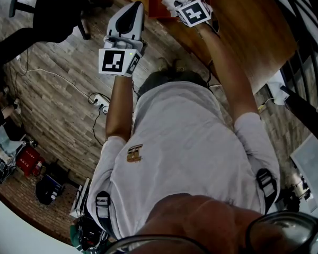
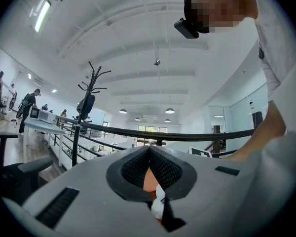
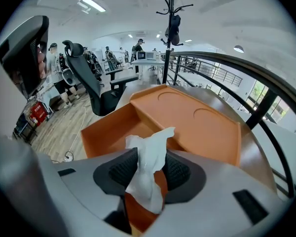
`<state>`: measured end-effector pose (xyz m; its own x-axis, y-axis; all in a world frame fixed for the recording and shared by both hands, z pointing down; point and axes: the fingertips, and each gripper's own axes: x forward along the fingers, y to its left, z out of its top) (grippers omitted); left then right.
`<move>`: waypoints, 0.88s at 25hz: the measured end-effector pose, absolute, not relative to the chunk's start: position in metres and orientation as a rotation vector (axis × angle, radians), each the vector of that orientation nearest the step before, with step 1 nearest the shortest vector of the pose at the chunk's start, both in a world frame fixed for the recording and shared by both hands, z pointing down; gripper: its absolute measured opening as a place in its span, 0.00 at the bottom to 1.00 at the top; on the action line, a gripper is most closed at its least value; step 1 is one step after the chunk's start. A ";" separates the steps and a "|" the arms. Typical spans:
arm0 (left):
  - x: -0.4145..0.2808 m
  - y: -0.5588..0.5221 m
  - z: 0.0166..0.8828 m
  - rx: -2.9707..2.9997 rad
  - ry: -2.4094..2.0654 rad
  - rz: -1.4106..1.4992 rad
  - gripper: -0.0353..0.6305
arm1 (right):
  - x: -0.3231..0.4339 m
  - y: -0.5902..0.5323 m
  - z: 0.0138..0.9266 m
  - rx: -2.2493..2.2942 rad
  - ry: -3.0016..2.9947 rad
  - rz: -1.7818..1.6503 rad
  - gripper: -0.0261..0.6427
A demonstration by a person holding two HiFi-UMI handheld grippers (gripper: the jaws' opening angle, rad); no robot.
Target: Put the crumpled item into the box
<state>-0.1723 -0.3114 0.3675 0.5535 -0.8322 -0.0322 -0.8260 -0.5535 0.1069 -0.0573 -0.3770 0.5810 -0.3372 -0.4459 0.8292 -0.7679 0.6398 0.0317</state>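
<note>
White crumpled tissue hangs, twisted and limp, between the right gripper's parted jaws, directly over the open orange box. This looks like the release step; next the tissue must drop clear into the box. Left gripper waits aside, jaws together, empty.

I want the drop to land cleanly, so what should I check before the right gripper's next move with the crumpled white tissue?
1. White crumpled tissue over the hollow of the orange open box: ok.
2. Right gripper jaws apart: ok.
3. Tissue free of the pads: not ok, it sits between them.
4. Box open: ok.
5. Left gripper off to the side of the box, jaws together: ok.
</note>
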 end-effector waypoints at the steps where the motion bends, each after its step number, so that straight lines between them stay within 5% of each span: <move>1: -0.172 -0.312 0.368 2.700 -1.438 -0.122 0.08 | -0.056 -0.374 0.583 0.944 -1.975 0.482 0.29; 22: -0.150 -0.316 0.367 2.720 -1.383 -0.124 0.08 | -0.019 -0.368 0.545 1.027 -1.993 0.280 0.33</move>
